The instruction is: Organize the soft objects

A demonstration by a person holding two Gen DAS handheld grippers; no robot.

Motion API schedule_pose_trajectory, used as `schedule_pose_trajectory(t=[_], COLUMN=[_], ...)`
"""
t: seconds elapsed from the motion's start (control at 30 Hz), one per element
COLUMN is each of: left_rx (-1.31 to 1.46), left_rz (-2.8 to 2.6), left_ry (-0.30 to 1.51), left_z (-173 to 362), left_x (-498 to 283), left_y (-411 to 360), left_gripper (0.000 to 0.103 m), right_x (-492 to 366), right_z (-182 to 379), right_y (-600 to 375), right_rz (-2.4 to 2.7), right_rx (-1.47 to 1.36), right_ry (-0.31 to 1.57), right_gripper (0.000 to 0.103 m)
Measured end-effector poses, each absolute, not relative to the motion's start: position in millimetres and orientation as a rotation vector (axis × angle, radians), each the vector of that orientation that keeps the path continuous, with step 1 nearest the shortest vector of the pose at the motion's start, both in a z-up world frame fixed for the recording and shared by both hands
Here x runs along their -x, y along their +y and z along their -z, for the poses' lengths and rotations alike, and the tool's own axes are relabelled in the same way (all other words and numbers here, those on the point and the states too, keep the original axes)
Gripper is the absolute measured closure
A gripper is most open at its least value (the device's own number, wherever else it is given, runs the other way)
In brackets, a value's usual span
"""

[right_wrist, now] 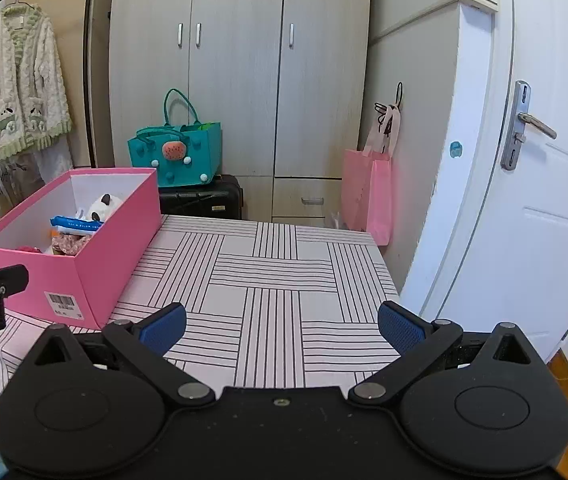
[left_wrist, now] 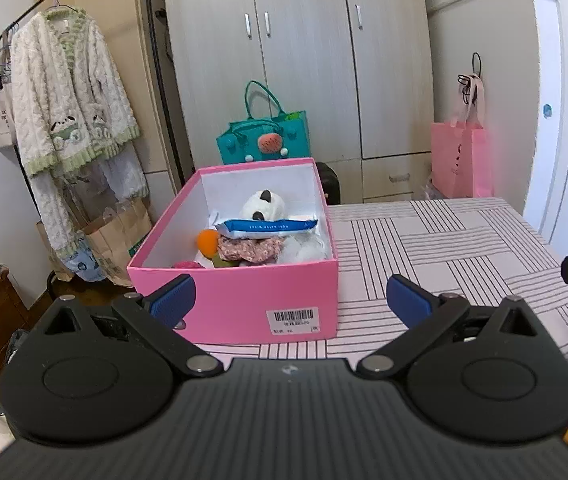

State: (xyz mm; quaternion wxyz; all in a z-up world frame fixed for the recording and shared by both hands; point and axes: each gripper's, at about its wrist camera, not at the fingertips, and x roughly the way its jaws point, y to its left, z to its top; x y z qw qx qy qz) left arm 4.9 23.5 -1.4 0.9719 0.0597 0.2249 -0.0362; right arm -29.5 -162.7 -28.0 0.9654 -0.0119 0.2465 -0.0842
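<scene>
A pink box [left_wrist: 244, 292] stands open on the striped table [left_wrist: 444, 240]. Inside lie a white panda plush [left_wrist: 264, 206], a blue and white packet [left_wrist: 270, 227], an orange ball [left_wrist: 208, 240], a floral cloth [left_wrist: 250, 249] and a pink soft item [left_wrist: 187, 265]. My left gripper [left_wrist: 290, 298] is open and empty, just in front of the box's near wall. My right gripper [right_wrist: 282, 326] is open and empty above the table [right_wrist: 276, 280], to the right of the box [right_wrist: 96, 260]. The panda [right_wrist: 105, 204] and packet [right_wrist: 76, 224] also show there.
A teal bag [left_wrist: 264, 136] sits on a black suitcase [right_wrist: 204, 200] behind the table. A pink bag [left_wrist: 460, 160] hangs at the wardrobe. A clothes rack with a white cardigan [left_wrist: 68, 100] stands left. A white door [right_wrist: 544, 200] is right.
</scene>
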Motion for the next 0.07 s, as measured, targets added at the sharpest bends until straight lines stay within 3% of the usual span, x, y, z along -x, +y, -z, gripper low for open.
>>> schedule_pose_trajectory(t=[0.07], left_rx=[-0.111], left_rz=[0.094], left_ry=[0.473], left_z=[1.5], left_x=[-5.1], left_y=[23.9], left_gripper=[0.0], right_x=[29.7], right_z=[28.8], right_y=[-162.8], right_rz=[0.172], right_rx=[0.027], right_ry=[0.501], right_gripper=[0.0])
